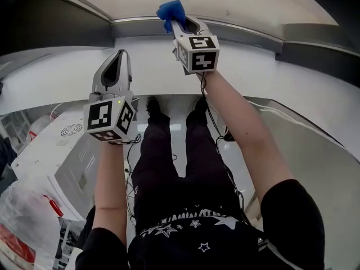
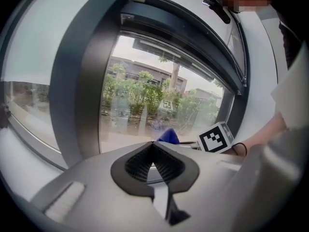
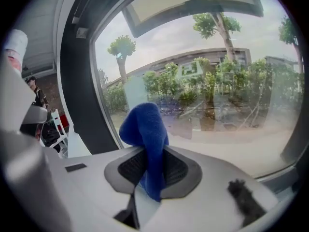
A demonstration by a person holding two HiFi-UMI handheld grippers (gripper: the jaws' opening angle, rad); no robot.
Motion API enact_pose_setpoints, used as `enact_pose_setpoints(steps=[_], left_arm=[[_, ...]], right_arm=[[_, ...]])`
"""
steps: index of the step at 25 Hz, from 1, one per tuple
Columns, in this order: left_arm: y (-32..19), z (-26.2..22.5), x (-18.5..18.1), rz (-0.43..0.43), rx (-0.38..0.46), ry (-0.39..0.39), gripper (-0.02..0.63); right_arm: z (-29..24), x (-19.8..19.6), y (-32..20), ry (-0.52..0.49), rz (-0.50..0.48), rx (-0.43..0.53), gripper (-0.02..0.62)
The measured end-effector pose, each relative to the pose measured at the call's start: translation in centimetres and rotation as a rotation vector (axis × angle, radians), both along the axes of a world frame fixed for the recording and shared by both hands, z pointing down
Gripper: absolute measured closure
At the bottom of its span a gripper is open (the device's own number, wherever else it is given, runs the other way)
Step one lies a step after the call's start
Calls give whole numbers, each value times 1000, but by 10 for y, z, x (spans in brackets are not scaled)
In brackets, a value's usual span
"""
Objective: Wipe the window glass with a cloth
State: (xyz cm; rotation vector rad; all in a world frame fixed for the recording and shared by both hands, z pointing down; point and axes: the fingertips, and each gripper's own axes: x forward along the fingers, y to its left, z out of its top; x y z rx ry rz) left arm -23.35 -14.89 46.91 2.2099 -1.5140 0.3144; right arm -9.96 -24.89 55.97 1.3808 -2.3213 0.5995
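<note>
Nearest to us are our own dark top (image 1: 194, 238) and trousers (image 1: 163, 151), and from there both arms (image 1: 247, 128) reach forward. The left gripper (image 1: 119, 55) hangs over the white sill (image 1: 56, 72), short of the pane, its fingers (image 2: 137, 164) pressed together with nothing between them, so it takes no part in the work just now; the right gripper (image 1: 181, 26) reaches farther, up to the lower edge of the window, and its fingers (image 3: 129, 167) are clamped on a blue cloth (image 3: 144, 127), a fold of which stands up beyond the tips while a tail hangs down between the pads; the cloth's bunched end lies at the bottom of the window glass (image 3: 227, 76), just above the dark frame (image 1: 140, 30), and we cannot tell whether it presses on the pane or stops just short; beyond the glass stand trees (image 3: 120, 47) and a low building (image 3: 231, 57), seen through a hazy surface. We judge that the cloth is in hand and at the glass, so the preparation is done, while the wiping itself looks barely begun or at its lowest stroke; no patch reads as plainly cleaner than the rest, so nearly the whole pane seems left to cover.
</note>
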Motion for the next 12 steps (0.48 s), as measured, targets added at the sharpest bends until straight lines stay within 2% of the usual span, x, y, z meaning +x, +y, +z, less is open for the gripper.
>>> enact_pose_setpoints(steps=[12], left_arm=[[-9, 2, 181, 176, -8, 7, 598]], right_arm=[[0, 218, 21, 29, 207, -19, 520]])
